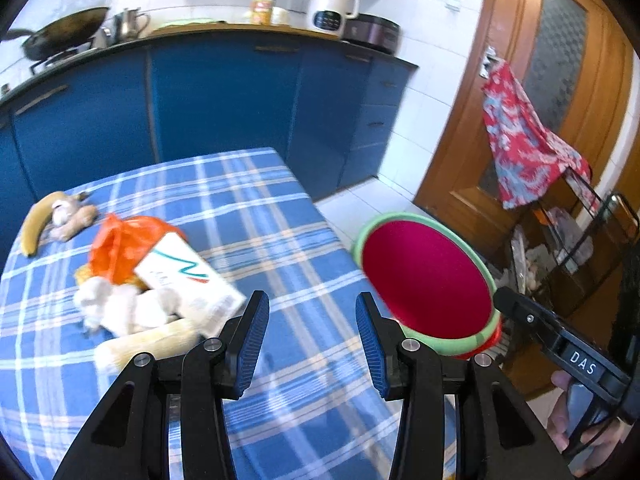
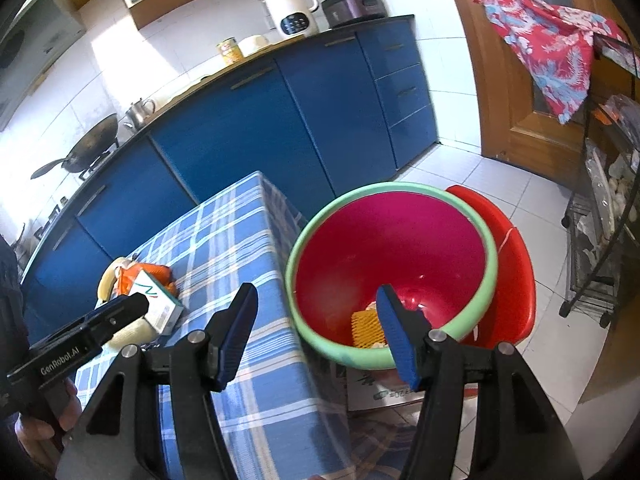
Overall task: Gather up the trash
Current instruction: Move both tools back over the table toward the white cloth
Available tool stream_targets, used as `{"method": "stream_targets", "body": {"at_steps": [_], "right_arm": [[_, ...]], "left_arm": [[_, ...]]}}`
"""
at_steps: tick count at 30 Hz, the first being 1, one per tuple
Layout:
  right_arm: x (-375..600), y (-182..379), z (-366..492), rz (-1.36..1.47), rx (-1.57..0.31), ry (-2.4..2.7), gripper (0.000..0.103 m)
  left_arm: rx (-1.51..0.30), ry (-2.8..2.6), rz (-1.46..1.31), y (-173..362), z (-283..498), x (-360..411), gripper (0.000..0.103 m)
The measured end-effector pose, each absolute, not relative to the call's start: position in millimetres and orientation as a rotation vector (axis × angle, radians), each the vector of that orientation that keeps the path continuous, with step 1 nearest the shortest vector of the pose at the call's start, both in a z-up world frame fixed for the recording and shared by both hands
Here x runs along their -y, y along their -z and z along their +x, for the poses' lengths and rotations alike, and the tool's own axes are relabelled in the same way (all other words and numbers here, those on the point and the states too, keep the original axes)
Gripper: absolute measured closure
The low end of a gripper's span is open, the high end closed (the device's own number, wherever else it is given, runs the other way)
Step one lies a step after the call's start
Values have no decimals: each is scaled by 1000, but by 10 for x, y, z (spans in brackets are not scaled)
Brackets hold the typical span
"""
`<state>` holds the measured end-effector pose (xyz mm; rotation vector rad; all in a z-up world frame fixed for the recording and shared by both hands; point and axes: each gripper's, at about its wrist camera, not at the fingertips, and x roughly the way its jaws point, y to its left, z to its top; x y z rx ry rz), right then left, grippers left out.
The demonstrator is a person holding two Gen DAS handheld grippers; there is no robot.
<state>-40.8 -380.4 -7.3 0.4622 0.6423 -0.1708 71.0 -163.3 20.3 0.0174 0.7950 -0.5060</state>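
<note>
Left claw (image 1: pixel 308 338) released, empty, above tabletop (image 1: pixel 280 248). Right claw (image 2: pixel 316 334) released, empty, over basin (image 2: pixel 320 344) off the right edge. Carton (image 1: pixel 188 276), orange bag (image 1: pixel 120 248), tissue (image 1: pixel 116 308) heaped near left edge. Risk: heap scattering on a loose pinch.

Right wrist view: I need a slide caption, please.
Empty right gripper open above a red basin holding yellow foam netting, beside the checked table.

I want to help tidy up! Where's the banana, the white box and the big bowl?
banana (image 1: pixel 35 222): left wrist view, middle of its yellow peel.
white box (image 1: pixel 188 276): left wrist view, its printed top face.
big bowl (image 2: pixel 320 214): right wrist view, its green rim.
</note>
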Motion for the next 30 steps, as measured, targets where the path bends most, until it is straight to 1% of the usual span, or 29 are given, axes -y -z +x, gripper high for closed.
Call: {"method": "stream_targets", "body": {"at_steps": [17, 30], "right_arm": [[3308, 53, -151, 402, -685, 73, 39], [3010, 119, 196, 355, -740, 15, 36]], "left_arm": [[-772, 280, -72, -191, 910, 723, 57], [-829, 182, -116, 78, 1184, 354, 57]]}}
